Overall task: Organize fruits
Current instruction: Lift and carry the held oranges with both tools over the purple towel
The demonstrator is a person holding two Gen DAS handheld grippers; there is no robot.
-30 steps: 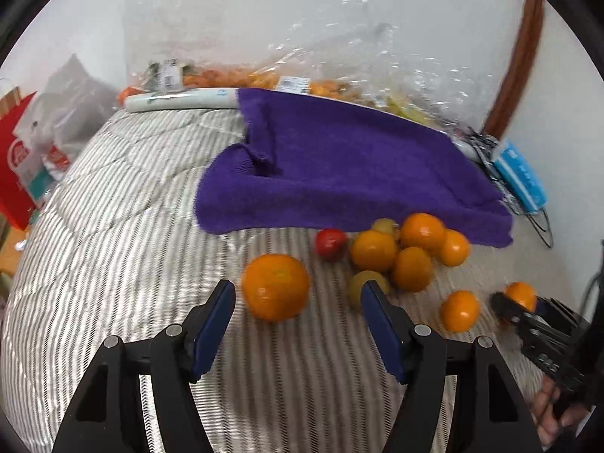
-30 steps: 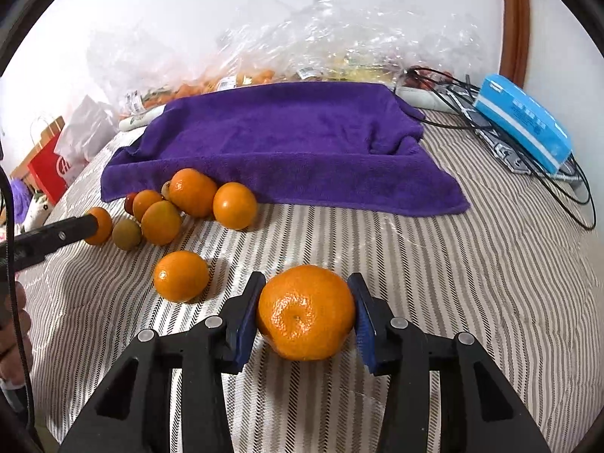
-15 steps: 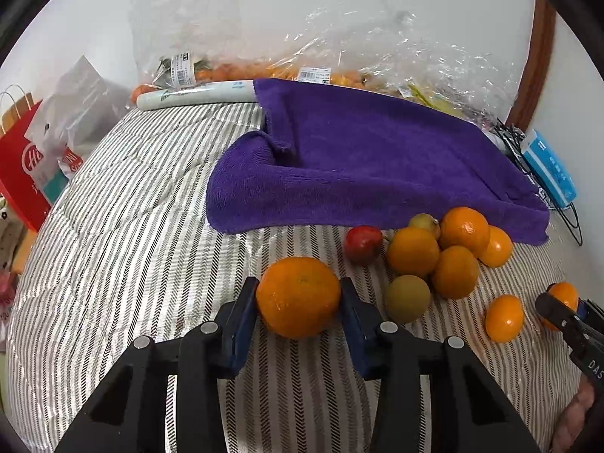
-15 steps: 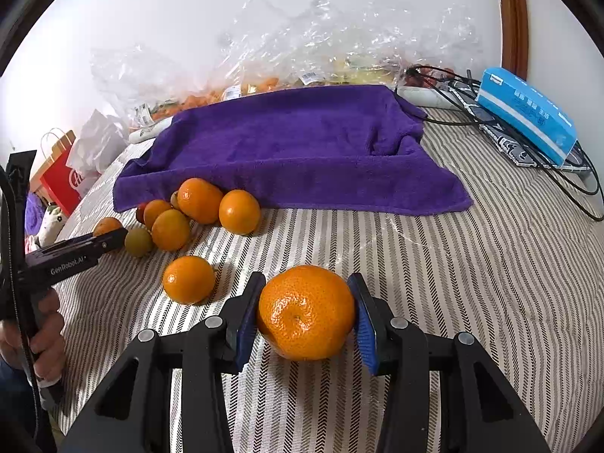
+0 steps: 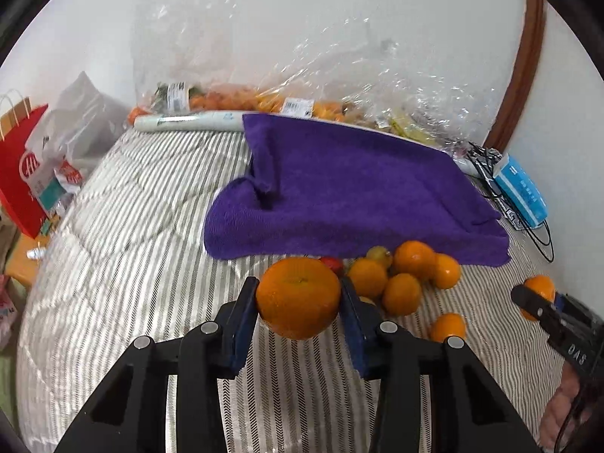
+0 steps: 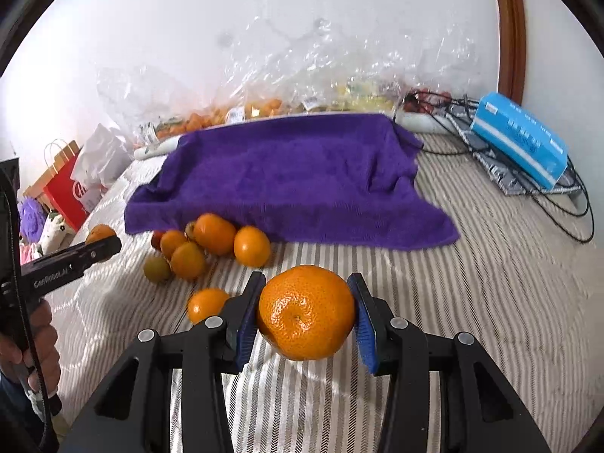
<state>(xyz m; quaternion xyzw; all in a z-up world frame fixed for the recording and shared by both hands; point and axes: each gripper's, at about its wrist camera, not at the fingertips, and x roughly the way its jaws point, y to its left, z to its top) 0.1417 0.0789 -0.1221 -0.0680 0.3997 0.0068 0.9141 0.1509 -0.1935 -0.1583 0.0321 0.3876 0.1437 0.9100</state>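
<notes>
1. Gripping an orange each now: the left gripper (image 5: 298,298) is clamped on a big orange (image 5: 298,296) that it only straddled a second ago, wide open.
2. It looks lifted off the striped bed (image 5: 132,264), so the pick seems done.
3. The right gripper (image 6: 306,311) keeps squeezing its mandarin (image 6: 306,313), same as before.
4. Further back, the loose fruit pile (image 5: 400,275) sits untouched along the purple towel (image 5: 339,196), which is probably the drop spot.
</notes>
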